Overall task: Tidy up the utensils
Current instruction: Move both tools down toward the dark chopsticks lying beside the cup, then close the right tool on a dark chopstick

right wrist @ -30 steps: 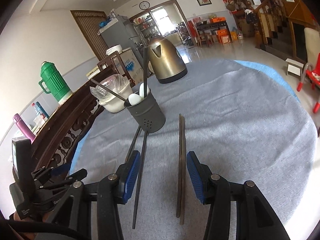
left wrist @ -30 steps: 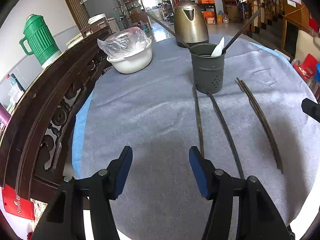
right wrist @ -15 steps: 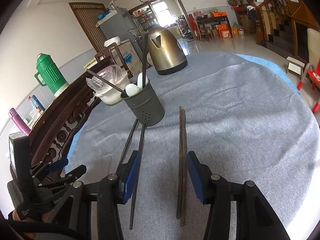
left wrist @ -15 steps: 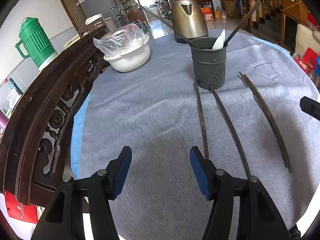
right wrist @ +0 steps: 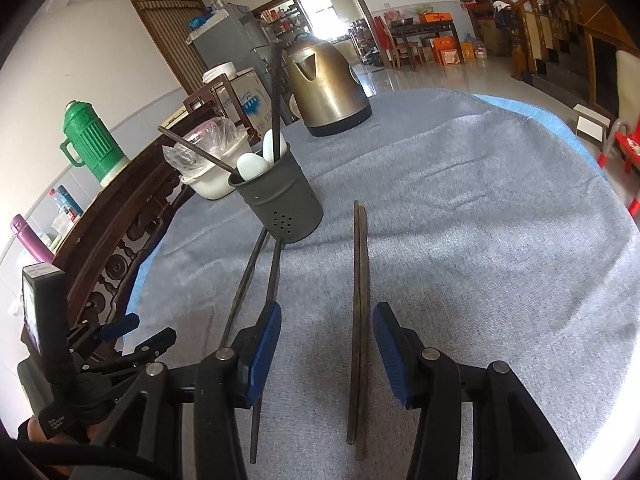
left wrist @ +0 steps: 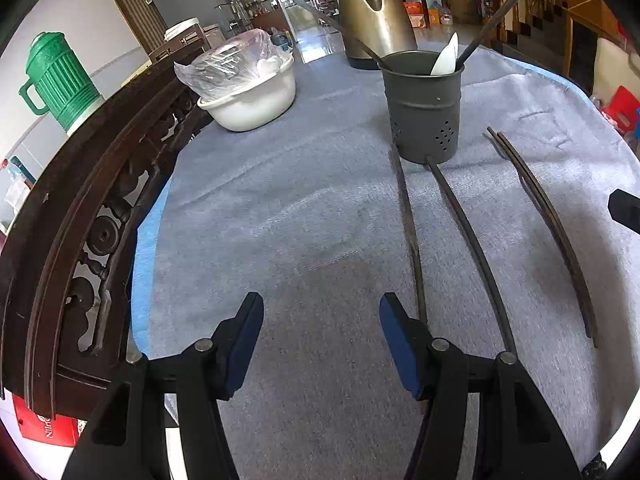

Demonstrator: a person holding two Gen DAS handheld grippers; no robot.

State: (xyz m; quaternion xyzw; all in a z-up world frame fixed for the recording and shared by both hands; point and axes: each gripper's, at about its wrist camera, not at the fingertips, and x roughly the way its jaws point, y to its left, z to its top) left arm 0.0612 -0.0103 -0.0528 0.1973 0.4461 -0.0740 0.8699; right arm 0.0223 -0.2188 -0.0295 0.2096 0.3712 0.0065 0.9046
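A grey perforated utensil holder (left wrist: 422,106) (right wrist: 280,196) stands on the grey cloth and holds dark chopsticks and white spoons (right wrist: 252,165). Two single dark chopsticks (left wrist: 466,236) (right wrist: 270,288) lie side by side in front of it. A pair of brown chopsticks (left wrist: 548,224) (right wrist: 359,300) lies to their right. My left gripper (left wrist: 322,320) is open and empty, just left of the leftmost chopstick (left wrist: 410,232). My right gripper (right wrist: 326,330) is open, low over the cloth, with the brown pair between its fingers, nearer the right pad.
A bronze kettle (left wrist: 374,12) (right wrist: 326,88) stands behind the holder. A white bowl with a plastic bag (left wrist: 248,84) sits at the back left. A dark carved chair back (left wrist: 84,200) runs along the table's left edge. A green jug (left wrist: 56,80) stands beyond it.
Both grippers have moved slightly forward toward the holder. Both stay open and nothing on the cloth has moved.
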